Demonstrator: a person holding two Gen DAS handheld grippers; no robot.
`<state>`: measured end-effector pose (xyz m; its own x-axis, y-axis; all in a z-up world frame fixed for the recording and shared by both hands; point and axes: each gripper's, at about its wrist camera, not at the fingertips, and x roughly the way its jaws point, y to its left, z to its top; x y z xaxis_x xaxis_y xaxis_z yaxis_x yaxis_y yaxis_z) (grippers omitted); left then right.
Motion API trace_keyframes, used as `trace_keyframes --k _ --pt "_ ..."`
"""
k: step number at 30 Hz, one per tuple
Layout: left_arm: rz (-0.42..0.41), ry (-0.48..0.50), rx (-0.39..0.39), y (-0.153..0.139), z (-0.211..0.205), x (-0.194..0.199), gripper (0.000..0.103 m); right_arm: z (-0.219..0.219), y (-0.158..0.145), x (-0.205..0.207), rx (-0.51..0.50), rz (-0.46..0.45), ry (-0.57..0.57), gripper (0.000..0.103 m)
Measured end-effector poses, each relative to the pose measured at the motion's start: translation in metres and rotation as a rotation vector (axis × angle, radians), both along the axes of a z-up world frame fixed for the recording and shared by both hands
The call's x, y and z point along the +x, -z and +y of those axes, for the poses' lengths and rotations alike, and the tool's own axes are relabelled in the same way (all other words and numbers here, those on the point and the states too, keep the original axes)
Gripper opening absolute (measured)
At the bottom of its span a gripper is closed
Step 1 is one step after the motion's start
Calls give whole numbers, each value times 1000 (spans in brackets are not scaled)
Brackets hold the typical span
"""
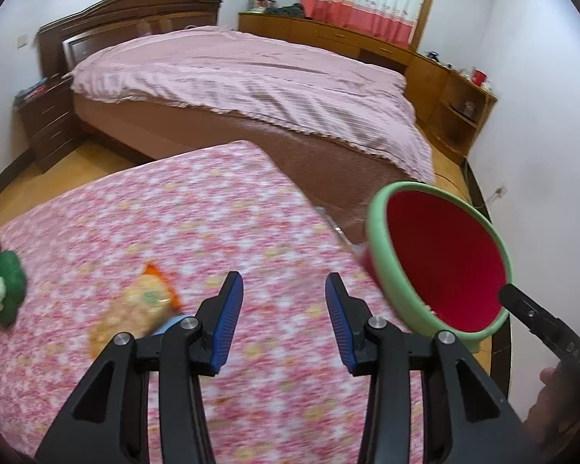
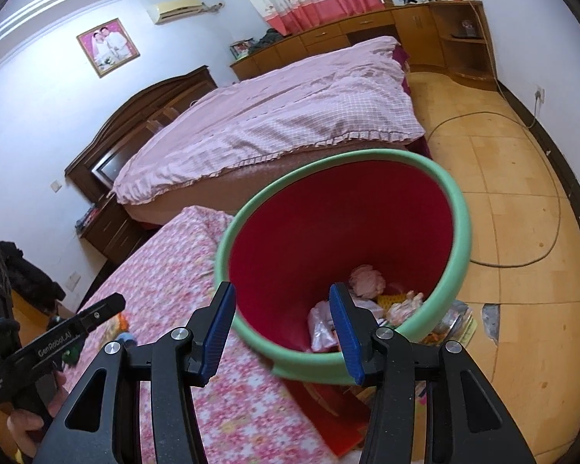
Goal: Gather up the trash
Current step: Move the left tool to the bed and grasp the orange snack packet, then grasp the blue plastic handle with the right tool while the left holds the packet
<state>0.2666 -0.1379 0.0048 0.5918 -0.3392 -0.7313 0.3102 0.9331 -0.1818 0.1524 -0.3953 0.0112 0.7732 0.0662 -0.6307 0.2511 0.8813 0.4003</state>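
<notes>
A red bin with a green rim (image 2: 460,208) stands by the right edge of the pink floral bed (image 2: 181,278); it also shows in the left wrist view (image 1: 382,255). Crumpled pink and clear plastic trash (image 2: 363,282) lies inside it. My right gripper (image 2: 282,332) is open and empty, its fingers on either side of the bin's near rim. My left gripper (image 1: 284,321) is open and empty above the floral bed. A yellow-orange snack wrapper (image 1: 139,305) lies on the bed just left of the left gripper, blurred. A green and black plush toy (image 1: 2,286) sits at the far left.
A large bed with a pink checked quilt (image 1: 251,77) lies beyond. Wooden cabinets (image 1: 444,77) line the far wall. A nightstand (image 1: 46,123) stands at the left. A cable (image 2: 522,232) loops over the tiled floor. More wrappers (image 2: 452,324) lie on the floor beside the bin.
</notes>
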Motion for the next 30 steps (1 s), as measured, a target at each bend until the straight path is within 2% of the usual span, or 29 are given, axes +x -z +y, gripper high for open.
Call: trace_keyframes --k 13,18,26,30 --pt "77 -130 19 26 72 14 44 33 6 11 -5 31 -50 52" --pt "108 -154 40 37 84 20 45 41 11 21 -6 49 -66 52" --pt "139 -184 90 57 93 29 53 52 18 30 -4 68 -90 52" --pt "176 -204 74 69 99 36 53 55 20 35 -8 75 -100 52"
